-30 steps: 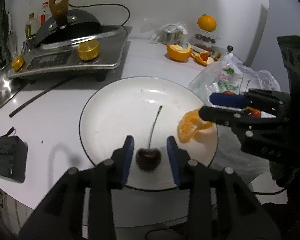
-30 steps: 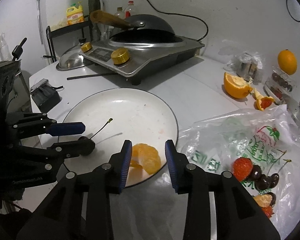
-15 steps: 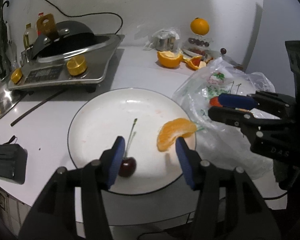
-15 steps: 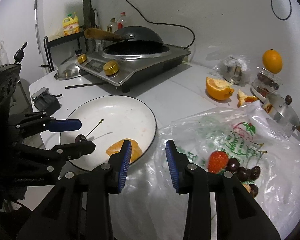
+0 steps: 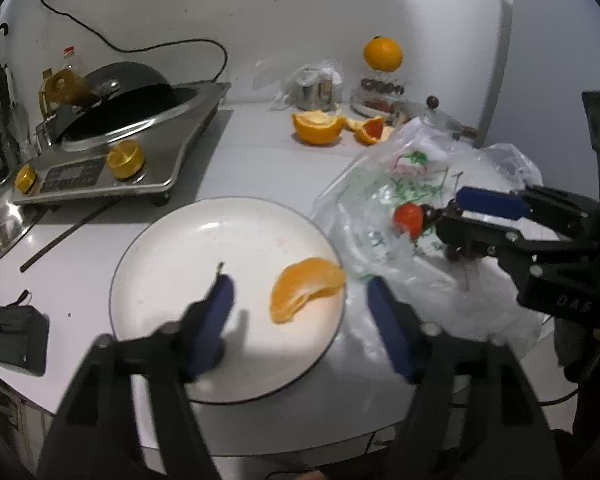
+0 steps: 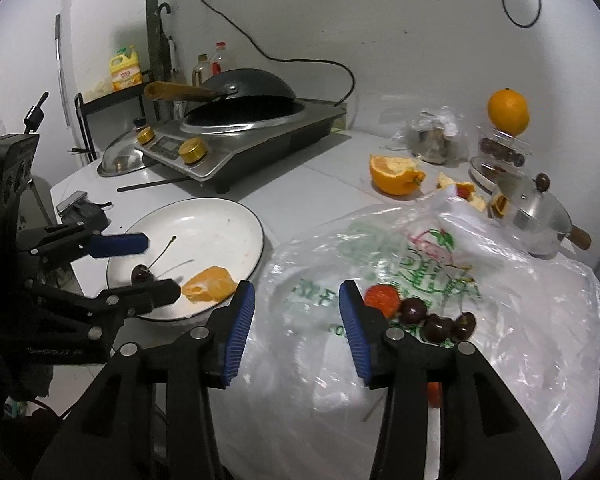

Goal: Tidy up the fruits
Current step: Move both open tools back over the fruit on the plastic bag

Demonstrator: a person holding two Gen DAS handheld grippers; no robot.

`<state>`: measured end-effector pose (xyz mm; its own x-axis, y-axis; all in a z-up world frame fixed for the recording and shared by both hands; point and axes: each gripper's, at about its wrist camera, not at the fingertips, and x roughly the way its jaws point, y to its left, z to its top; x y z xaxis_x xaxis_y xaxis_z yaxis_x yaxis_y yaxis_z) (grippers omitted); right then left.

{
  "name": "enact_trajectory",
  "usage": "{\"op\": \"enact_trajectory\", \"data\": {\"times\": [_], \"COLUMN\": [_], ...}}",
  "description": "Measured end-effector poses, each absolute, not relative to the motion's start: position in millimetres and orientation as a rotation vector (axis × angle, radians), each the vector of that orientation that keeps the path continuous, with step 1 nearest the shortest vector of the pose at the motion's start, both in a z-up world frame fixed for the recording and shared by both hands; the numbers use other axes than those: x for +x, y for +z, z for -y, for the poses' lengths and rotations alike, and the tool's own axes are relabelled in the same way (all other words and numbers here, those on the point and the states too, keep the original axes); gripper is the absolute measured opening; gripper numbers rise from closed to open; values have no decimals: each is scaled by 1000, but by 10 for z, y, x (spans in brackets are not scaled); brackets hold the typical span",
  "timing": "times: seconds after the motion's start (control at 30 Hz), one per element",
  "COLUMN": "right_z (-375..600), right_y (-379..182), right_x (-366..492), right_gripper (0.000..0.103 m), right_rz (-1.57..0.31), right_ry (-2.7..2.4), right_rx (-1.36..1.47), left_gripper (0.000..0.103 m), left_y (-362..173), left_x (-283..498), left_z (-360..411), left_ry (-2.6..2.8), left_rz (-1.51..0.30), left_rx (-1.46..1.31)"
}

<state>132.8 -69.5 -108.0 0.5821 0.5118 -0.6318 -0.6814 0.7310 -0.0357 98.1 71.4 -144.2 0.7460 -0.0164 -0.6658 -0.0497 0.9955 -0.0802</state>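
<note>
At the left of the right wrist view, my left claw (image 6: 140,266) hung over the white plate (image 6: 236,216), its jaws spreading with nothing between them. On that plate a cherry (image 6: 142,274) lay just beside an orange segment (image 6: 210,290). At lower centre my right claw (image 6: 296,326) was also widening, empty, above the clear plastic bag (image 6: 500,320). Right of it, on the bag, a strawberry (image 6: 382,296) touched several dark cherries (image 6: 436,322). A whole orange (image 6: 507,111) sat at upper right.
</note>
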Motion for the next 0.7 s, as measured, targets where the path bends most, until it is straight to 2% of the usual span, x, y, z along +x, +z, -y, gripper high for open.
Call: {"op": "enact_trajectory", "data": {"times": [0.7], "right_z": [1454], "right_y": [-1150], "right_x": [1510], "right_gripper": [47], "right_rz": [-647], "right_ry": [621], "right_rx": [-211], "left_gripper": [73], "left_y": [-1423], "left_x": [1251], "left_z": [-148], "left_ry": [-20], "left_rz": [-759], "left_rx": [-35]}}
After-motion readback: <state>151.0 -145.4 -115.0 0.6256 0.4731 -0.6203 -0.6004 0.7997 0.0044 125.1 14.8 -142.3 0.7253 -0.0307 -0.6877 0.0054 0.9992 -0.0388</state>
